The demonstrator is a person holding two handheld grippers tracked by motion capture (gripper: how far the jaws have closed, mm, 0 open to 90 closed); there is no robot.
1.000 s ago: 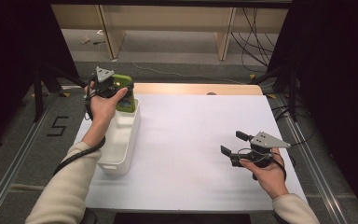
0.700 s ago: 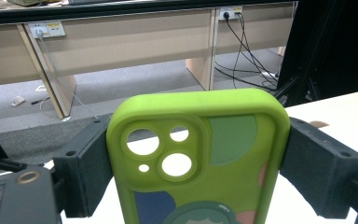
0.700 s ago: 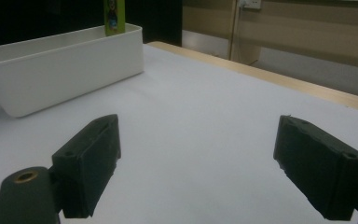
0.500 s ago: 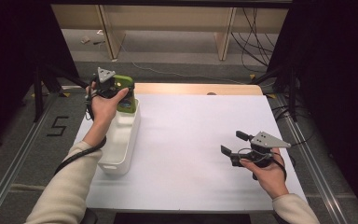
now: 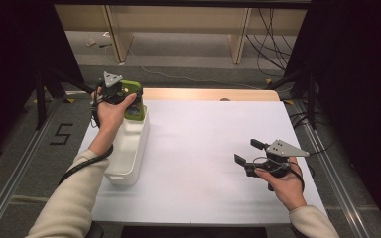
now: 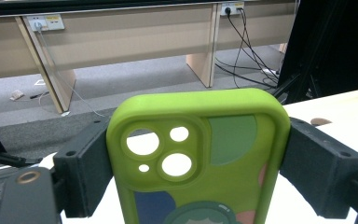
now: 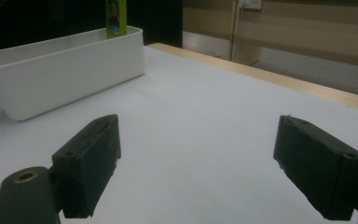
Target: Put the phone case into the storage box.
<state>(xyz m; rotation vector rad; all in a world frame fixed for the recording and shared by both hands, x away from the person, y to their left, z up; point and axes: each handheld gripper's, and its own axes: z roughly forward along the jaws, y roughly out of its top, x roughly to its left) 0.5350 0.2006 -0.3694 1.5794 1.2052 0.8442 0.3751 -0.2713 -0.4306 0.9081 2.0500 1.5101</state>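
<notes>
A lime-green phone case (image 6: 200, 154) with camera cut-outs and a cartoon print stands between the jaws of my left gripper (image 6: 196, 172), which is shut on its two long edges. In the high view my left gripper (image 5: 129, 99) holds the phone case (image 5: 133, 99) over the far end of a long white bin (image 5: 129, 148) at the table's left side. My right gripper (image 5: 250, 153) hovers over the white table surface (image 5: 198, 144) at the right, its jaws wide apart and bare. From the right gripper view (image 7: 196, 172) the white bin (image 7: 60, 70) lies ahead to the left, with the phone case (image 7: 115, 18) above its far end.
A wooden table edge (image 5: 208, 94) runs along the far side. Beyond it are desk legs, wall sockets and cables (image 6: 242, 42) on a grey floor. Dark stands flank the table on both sides.
</notes>
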